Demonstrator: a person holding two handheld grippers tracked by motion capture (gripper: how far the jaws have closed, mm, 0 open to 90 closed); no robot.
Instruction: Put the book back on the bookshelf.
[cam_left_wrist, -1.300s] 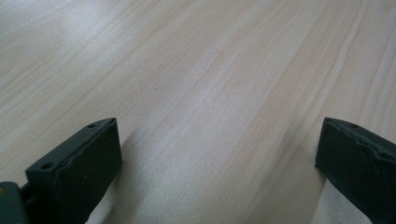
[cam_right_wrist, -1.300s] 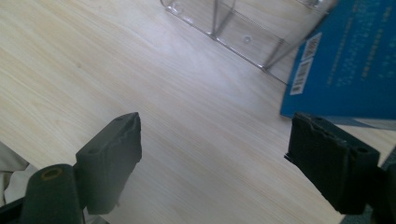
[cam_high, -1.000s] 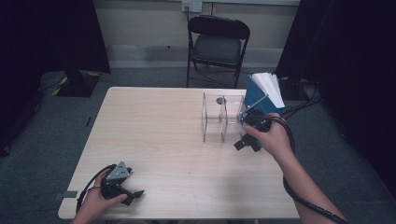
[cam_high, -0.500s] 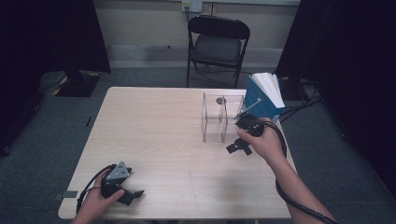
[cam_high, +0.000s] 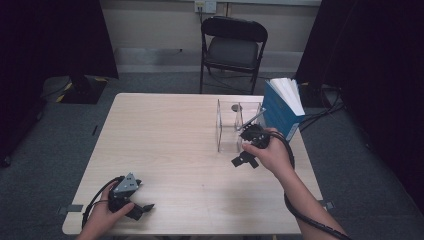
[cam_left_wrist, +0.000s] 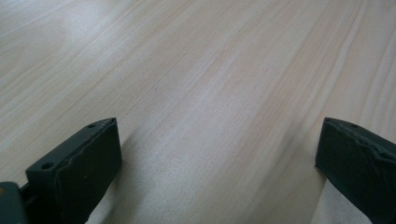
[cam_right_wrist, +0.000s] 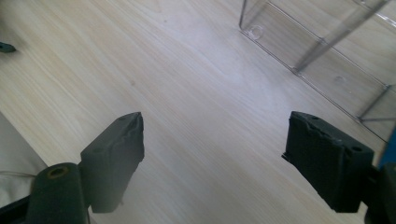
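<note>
Clear holder (cam_right_wrist: 327, 42) cut off by right gripper view's top edge; book (cam_high: 283, 107) hides holder's far-right wall.

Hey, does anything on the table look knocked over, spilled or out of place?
Nothing stands out. The clear acrylic holder stands upright, and the blue book stands beside it, pages fanned at the top.

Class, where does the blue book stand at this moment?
In the high view, the blue book stands upright at the table's far right edge, beside the clear divider.
</note>
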